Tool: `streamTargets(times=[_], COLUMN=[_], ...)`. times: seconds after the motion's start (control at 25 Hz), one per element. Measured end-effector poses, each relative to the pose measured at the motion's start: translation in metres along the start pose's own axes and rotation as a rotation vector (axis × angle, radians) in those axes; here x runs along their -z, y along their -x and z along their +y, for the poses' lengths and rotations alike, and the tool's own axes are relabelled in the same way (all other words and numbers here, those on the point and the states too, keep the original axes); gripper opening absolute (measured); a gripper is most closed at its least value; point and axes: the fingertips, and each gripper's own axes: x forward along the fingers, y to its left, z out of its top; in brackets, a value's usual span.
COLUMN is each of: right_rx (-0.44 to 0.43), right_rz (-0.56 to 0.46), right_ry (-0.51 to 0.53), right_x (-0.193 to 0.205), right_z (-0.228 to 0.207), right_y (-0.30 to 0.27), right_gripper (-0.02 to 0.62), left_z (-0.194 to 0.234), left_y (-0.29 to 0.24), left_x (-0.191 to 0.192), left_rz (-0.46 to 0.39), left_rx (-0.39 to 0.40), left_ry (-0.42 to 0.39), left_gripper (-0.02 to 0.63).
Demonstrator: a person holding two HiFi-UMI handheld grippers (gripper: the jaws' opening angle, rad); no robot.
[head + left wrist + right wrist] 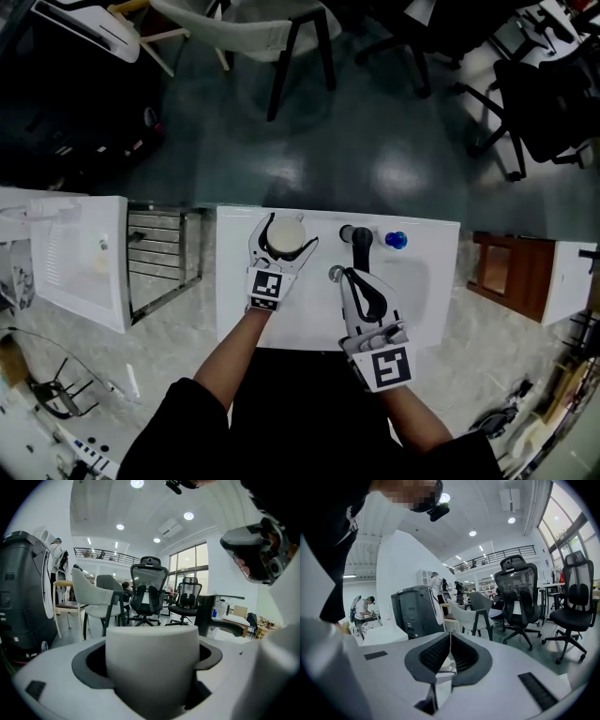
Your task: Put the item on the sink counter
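The fingers of the left gripper are clamped on either side of 1 white cup, which stands upright at the back left of the sink counter. To its right are a black faucet and a blue object. The right gripper, its jaws pressed together and holding nothing, sits near the faucet.
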Motion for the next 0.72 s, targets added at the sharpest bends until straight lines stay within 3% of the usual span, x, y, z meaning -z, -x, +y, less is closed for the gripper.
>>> streamTargets(times=[0.4,0.72], right_rx=[-0.015,-0.085], right_rz=[0.0,-0.069], right_ry=[-0.025,-0.026], right_x=[0.013,0.0], right_z=[-0.005,-0.001], right_y=[-0.003,-0.005], right_gripper=[0.032,0.032], left_z=[0.006,0.003], left_y=[-0.027,-0.042], left_x=[0.024,0.02], left_rz=[0.051,0.012], left_rx=[-0.043,-0.034], left_ry=[0.028,-0.034], left_gripper=[0.479,0.479])
